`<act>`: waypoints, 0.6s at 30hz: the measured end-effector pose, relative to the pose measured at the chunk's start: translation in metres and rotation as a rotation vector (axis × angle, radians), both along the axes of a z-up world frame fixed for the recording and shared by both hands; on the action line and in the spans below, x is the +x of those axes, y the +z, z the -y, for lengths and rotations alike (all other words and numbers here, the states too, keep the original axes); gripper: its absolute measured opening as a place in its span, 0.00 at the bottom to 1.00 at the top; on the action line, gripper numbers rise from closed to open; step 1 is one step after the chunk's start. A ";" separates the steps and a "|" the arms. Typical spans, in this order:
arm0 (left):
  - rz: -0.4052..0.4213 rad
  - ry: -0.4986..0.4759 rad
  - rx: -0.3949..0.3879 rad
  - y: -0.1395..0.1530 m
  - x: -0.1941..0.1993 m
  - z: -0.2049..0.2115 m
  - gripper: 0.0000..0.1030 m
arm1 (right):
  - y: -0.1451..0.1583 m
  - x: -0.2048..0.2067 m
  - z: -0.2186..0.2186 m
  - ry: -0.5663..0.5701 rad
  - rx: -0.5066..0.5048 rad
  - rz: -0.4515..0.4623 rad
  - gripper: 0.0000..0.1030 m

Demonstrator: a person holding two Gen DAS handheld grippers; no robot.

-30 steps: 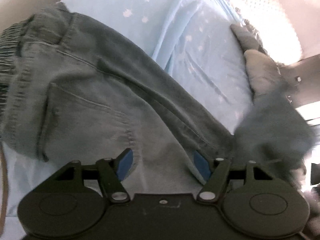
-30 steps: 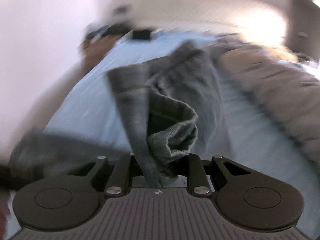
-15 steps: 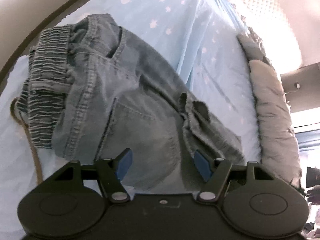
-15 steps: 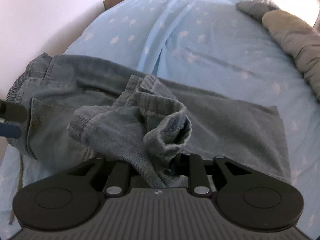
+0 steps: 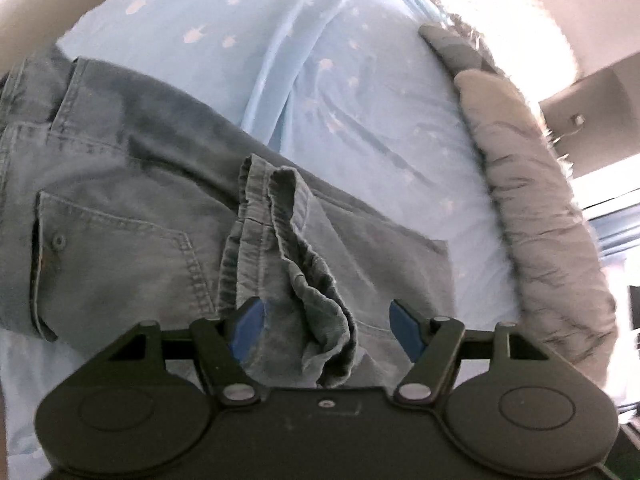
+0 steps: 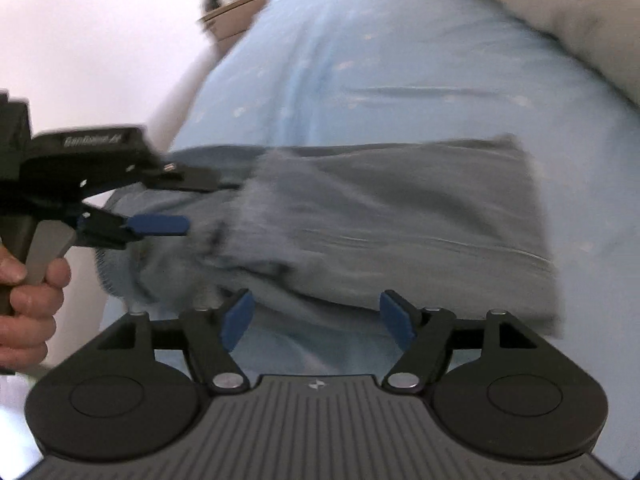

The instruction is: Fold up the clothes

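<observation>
A pair of grey-blue jeans [image 5: 132, 208] is laid across the bed [image 5: 320, 92], which is covered by a light blue sheet printed with small pale shapes. The jeans are folded over on themselves, and a bunched cuff [image 5: 288, 264] of one leg is seen lying on top of the seat, beside the back pocket [image 5: 120, 256]. In the right wrist view the folded fabric [image 6: 400, 216] is stretched across the sheet, its far end squared off, though that view is blurred.

The left claw [image 5: 326, 328] is held wide, its blue pads apart on either side of the crumpled cuff; the left-hand pad is close against the fabric, but nothing is pinched between them. It is also seen from the side in the right wrist view [image 6: 172, 204], gripped by a hand [image 6: 28, 296] at the near left edge of the bed.

The right claw [image 6: 316, 320] has just been opening and now stands wide, with nothing clamped between its pads; the jeans lie just beyond them.

A grey padded blanket [image 5: 532, 208] is heaped along the right-hand edge of the bed. A cardboard box [image 6: 236, 16] is visible past the far left corner.
</observation>
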State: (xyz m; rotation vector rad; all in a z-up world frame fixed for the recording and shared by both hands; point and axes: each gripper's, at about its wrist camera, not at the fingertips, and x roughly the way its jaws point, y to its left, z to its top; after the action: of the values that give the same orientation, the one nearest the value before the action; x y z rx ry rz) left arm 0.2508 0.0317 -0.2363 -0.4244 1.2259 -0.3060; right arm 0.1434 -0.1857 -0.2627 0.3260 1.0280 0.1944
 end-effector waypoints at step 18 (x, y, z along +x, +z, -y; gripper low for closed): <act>-0.230 0.012 0.388 -0.067 -0.002 0.029 0.74 | -0.094 0.031 0.172 -0.362 0.415 -0.169 0.71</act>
State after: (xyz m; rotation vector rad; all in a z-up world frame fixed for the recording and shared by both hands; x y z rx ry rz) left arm 0.2484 0.0028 -0.3028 -0.1321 1.4691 -0.0036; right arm 0.1745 -0.3573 -0.3564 0.9097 1.0721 0.0510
